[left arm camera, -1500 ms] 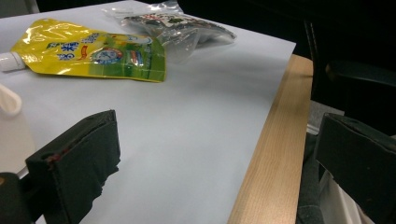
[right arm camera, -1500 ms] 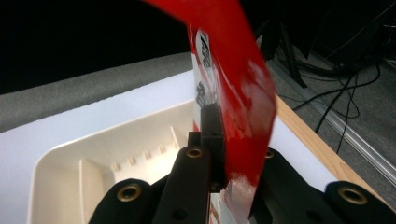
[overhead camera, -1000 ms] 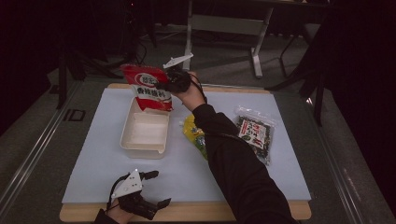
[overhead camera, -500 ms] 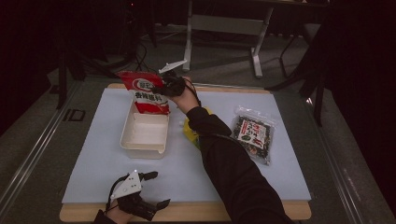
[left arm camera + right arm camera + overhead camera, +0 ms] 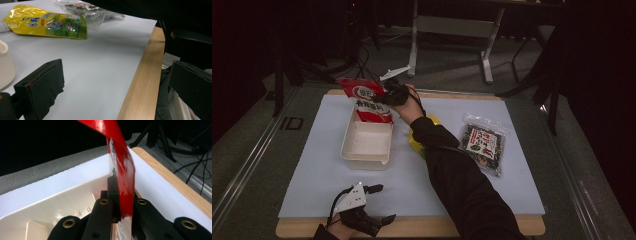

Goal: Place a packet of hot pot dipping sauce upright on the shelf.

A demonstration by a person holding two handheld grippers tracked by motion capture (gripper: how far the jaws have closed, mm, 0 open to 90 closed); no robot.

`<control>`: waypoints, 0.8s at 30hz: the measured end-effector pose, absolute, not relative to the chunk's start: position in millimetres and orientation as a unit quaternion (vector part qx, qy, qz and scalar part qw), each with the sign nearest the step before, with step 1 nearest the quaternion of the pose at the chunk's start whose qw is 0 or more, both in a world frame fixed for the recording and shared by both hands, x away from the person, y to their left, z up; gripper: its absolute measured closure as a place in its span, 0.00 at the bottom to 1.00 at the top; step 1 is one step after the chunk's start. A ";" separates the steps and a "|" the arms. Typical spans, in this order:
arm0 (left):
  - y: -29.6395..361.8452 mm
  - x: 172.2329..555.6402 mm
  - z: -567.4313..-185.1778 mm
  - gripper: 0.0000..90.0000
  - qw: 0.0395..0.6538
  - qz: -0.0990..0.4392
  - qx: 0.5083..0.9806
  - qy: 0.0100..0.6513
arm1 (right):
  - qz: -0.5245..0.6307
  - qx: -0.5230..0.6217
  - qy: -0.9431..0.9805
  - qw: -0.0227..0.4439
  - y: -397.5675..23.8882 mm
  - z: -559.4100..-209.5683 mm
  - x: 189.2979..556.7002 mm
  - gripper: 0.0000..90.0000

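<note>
**Red packet held over the tray's far end**

Nearest, the left gripper (image 5: pixel 362 212) is rested at the desk's (image 5: pixel 312 170) front edge, its jaws spread wide with nothing between them. Beyond it, the white tray (image 5: pixel 366 145) lies empty, with a yellow pouch (image 5: pixel 47 23) beside it and a clear packet of dark snacks (image 5: pixel 482 144) further right. At the far end, the red packet (image 5: pixel 364 102) is pinched at its edge by the right gripper (image 5: pixel 393 94), jaws fully closed on it, hanging partly over the tray. Placing seems to be in hand; next, lowering into the tray and release are called for.
</note>
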State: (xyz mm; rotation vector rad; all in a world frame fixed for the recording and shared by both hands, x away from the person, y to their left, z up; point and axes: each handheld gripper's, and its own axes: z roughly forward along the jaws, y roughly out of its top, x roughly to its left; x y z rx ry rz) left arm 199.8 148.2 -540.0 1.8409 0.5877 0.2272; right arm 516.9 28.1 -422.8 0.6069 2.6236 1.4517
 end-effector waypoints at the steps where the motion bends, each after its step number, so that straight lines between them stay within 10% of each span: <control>1: 148.1 199.7 -539.9 0.01 0.562 0.097 0.783 0.249 | 0.474 0.200 0.857 0.038 27.6 -424.9 517.9 1.00; 24: 145.3 201.3 -540.1 0.01 0.560 0.094 0.787 0.241 | 0.466 0.247 0.849 0.027 10.1 -442.2 522.1 0.91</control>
